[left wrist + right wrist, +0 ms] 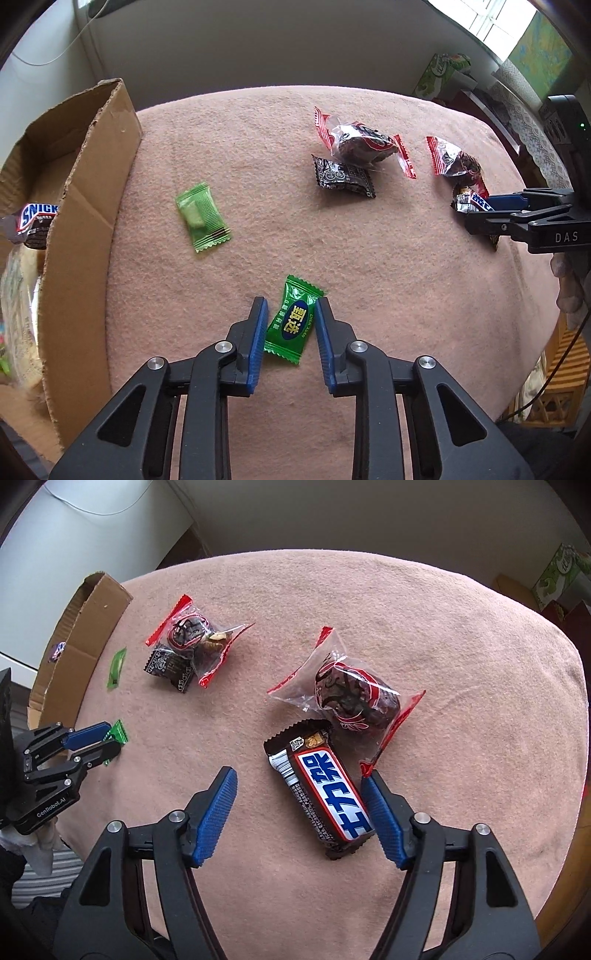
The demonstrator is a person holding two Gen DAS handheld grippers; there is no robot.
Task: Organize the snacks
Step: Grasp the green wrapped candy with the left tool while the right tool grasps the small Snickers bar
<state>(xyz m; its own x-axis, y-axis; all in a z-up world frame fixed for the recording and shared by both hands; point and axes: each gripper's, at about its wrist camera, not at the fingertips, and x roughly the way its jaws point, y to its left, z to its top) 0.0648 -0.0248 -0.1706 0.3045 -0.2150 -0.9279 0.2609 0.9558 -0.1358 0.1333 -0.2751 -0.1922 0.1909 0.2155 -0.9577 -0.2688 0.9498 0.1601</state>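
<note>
Here the left claw (290, 330) stands released astride a glossy green candy (293, 321), long axis pointing away on the fuzzy pink tabletop (258, 155). The right claw (299, 801), also released, flanks a crinkled Snickers bar (321, 790) lying diagonally.

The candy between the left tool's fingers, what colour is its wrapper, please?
Green wrapper, blue oval with yellow characters; clearest in the left wrist view.

Pink fuzzy tablecloth (258, 155), plain brown cardboard box (92, 206), two green foil candy wrappers (202, 217), and a brown Snickers bar (320, 789) with a blue-on-white, red-edged logo.
</note>
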